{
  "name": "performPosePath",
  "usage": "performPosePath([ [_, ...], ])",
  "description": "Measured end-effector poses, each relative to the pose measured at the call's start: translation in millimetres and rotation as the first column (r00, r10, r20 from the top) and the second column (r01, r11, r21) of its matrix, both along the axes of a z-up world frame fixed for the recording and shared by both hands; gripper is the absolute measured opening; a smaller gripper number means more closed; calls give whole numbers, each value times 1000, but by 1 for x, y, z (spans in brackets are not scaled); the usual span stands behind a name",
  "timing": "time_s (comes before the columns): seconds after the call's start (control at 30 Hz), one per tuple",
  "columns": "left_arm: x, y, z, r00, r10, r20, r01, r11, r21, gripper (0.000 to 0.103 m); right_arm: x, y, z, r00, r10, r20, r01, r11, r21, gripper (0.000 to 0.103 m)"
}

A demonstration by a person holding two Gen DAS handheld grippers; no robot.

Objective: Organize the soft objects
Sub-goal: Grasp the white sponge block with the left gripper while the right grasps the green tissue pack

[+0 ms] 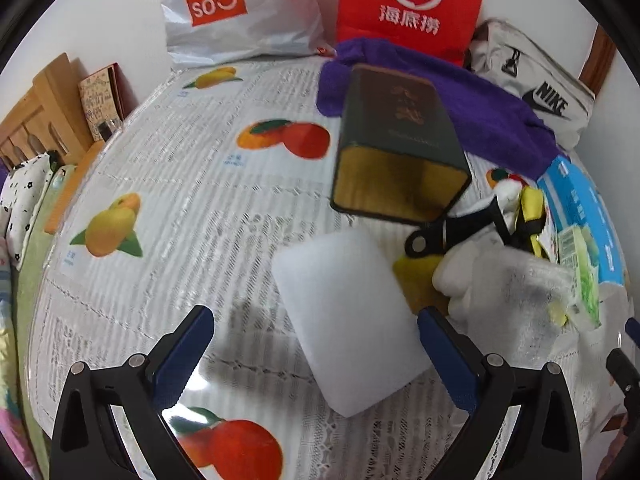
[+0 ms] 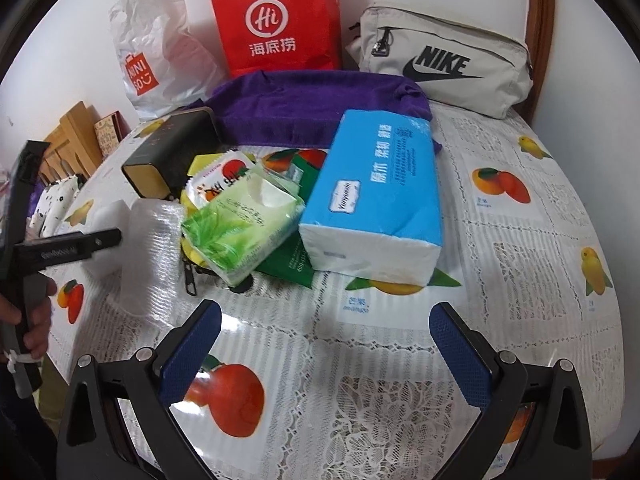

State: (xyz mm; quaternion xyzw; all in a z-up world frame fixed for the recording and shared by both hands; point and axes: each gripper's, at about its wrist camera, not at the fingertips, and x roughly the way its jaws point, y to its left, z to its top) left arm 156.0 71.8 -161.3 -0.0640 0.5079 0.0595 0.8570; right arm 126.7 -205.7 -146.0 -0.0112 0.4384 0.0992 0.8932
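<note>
The left hand-held gripper (image 1: 316,342) is open wide above the bench (image 1: 208,200), which has a lace cloth with fruit pictures. A white foam block (image 1: 348,324) lies on the bench between its two blue fingers (image 1: 188,356). The block sits closer to the right finger and looks like it touches it, but I cannot tell for sure. The left finger is well apart from it.

Just ahead of this gripper a dark green box (image 1: 396,140) lies on its side with its open end facing back. To the front right is a heap of soft things, blurry here, with a white bubbly wrap (image 1: 516,292) near the right finger.

The right hand-held gripper (image 2: 326,344) is also open wide and holds nothing. Only bare cloth lies between its fingers. Ahead of it sits a big blue tissue pack (image 2: 372,192). To the left of that is a green tissue pack (image 2: 244,224), leaning on other small packets. Farther left is the bubbly wrap, and a hand (image 2: 30,320) holds the other tool there.

Far ahead lie a purple towel (image 2: 316,104), a red paper bag (image 2: 276,20), a white plastic bag (image 2: 160,52) and a grey pouch (image 2: 444,64) by the wall
</note>
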Motion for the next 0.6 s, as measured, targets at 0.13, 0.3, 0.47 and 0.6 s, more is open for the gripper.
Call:
performPosePath([
  [0.13, 6, -9, -10, 1000, -4, -21, 4, 1000, 14, 99, -1, 5, 0, 1000, 21, 4, -21, 1000, -4, 103],
  [0.3, 5, -13, -10, 1000, -25, 8, 25, 999, 43, 69, 0, 7, -1, 1000, 29, -1, -29, 1000, -1, 103],
  [0.47, 2, -6, -4, 999, -37, 37, 37, 999, 4, 44, 2, 13, 2, 999, 42, 5, -42, 999, 1, 103],
  [0.6, -1, -5, -1, 996, -67, 62, 70, 997, -44, 31, 3, 20, 1, 998, 55, 3, -55, 998, -1, 103],
])
